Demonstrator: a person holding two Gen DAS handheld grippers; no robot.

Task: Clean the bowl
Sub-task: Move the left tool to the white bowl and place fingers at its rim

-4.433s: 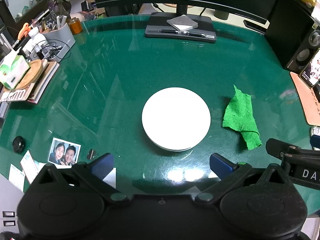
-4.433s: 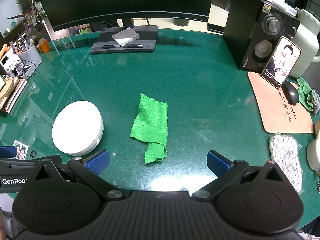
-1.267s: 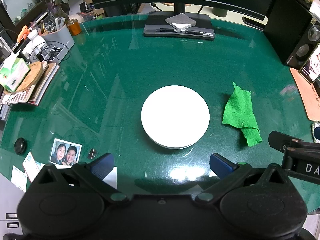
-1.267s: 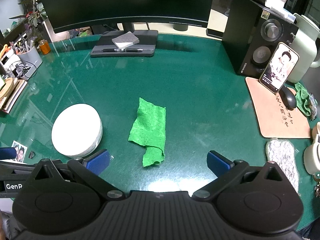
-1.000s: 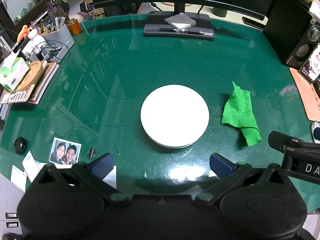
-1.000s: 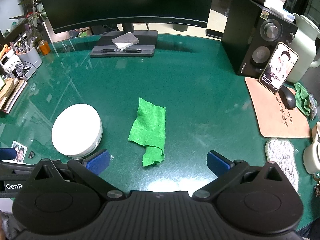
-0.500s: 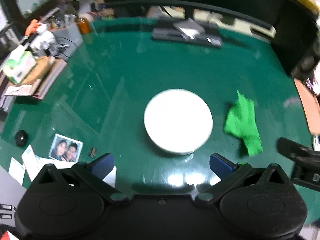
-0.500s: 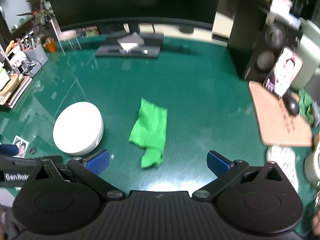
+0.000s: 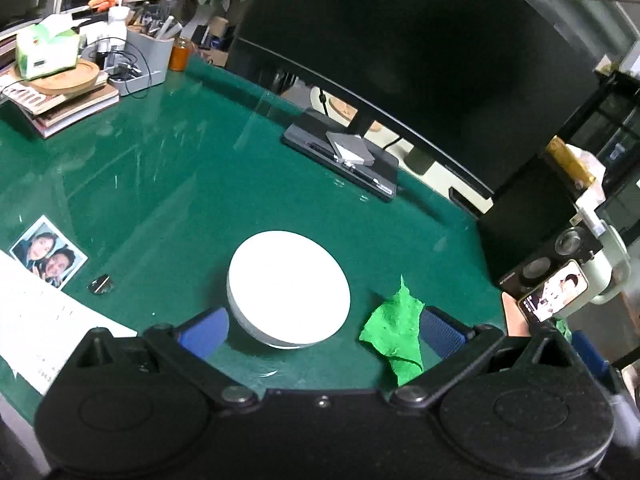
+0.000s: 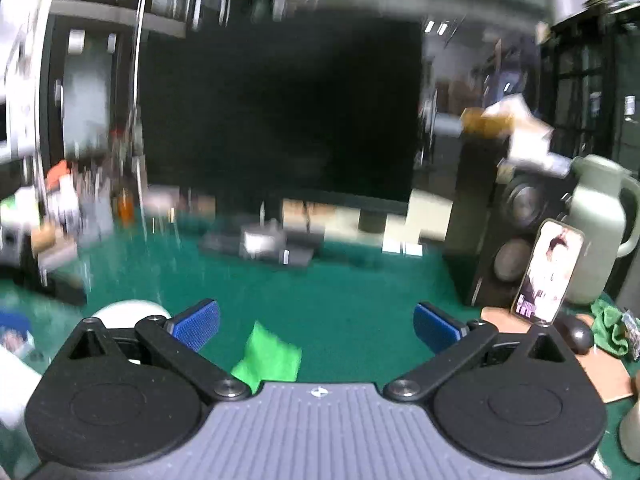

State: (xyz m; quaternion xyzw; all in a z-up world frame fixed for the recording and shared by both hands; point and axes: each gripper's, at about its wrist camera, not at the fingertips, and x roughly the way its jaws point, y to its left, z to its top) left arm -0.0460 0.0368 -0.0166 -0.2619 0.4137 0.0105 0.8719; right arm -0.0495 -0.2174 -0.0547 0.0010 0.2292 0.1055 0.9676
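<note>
In the left wrist view, the left claw (image 9: 322,326) is spread wide and pinches nothing; its two blue ribbed pads sit on black arms. One white bowl (image 9: 289,289) stands upside down on the green table (image 9: 160,184), straight ahead of the claw and between its two pads, closer to the left pad. The bowl is round, smooth and glossy, with a flat bottom facing up. One bright green cloth (image 9: 396,334) lies crumpled just to the right of the bowl, in front of the right pad; its surface is rough and its edge is torn to a point. The table top is shiny like glass and shows reflections. Far ahead stands one big black monitor (image 9: 420,52) on one flat grey stand base (image 9: 344,156). To the left of the claw lies one small photo (image 9: 48,258) of two faces.

In the right wrist view, the picture is much blurred. The right claw (image 10: 316,326) is also spread wide and holds nothing. The same green cloth (image 10: 268,358) lies close under the claw, nearer its left pad. Only a small white part of the bowl (image 10: 130,312) shows behind the left arm of the claw. To the right stand one phone (image 10: 550,274) with a lit screen, upright, one black speaker (image 10: 516,236) and one pale green jug (image 10: 600,232) with a handle.
</note>
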